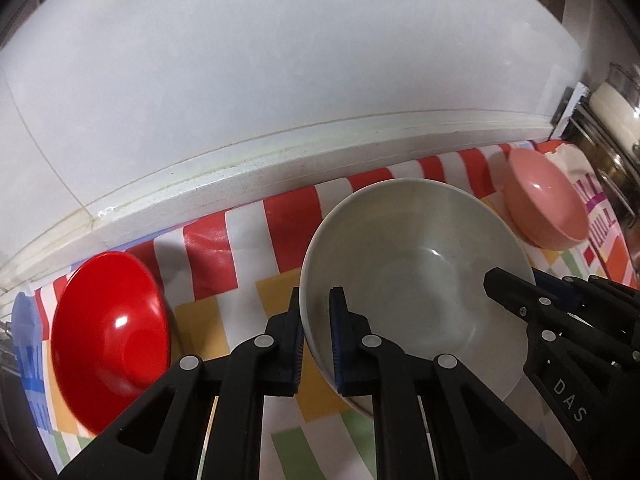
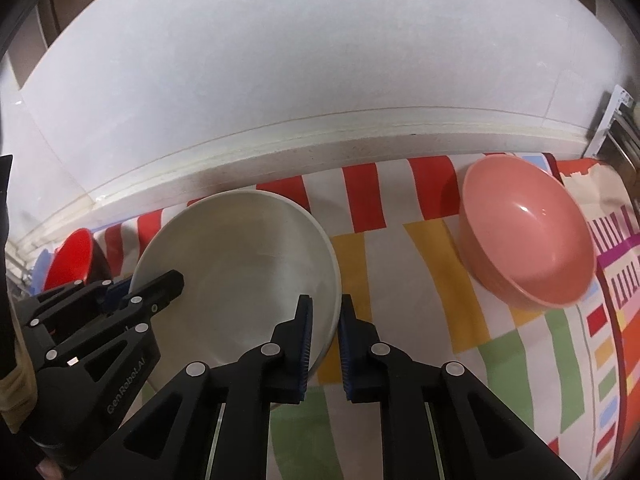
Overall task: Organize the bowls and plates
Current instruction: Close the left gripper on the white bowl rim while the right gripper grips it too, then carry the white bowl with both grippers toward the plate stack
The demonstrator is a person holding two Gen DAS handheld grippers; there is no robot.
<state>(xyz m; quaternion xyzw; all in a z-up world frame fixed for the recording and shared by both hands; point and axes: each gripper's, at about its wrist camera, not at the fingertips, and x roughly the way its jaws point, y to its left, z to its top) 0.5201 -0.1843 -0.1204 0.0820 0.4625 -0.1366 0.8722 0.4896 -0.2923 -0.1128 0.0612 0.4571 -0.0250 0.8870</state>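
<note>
A large grey-white bowl point(image 1: 416, 264) stands on the striped cloth; it also shows in the right wrist view point(image 2: 240, 256). My left gripper point(image 1: 316, 336) straddles its left rim, one pad outside and one inside, closed on the wall. My right gripper point(image 2: 324, 340) straddles its right rim the same way; it also shows from the side in the left wrist view point(image 1: 516, 292). A red bowl point(image 1: 108, 340) lies left of it. A pink bowl point(image 2: 528, 236) stands to the right.
A bright striped and checked cloth point(image 2: 420, 280) covers the counter. A white ledge point(image 1: 248, 168) and white wall run along the back. Metal ware and a rack point(image 1: 612, 120) stand at the far right.
</note>
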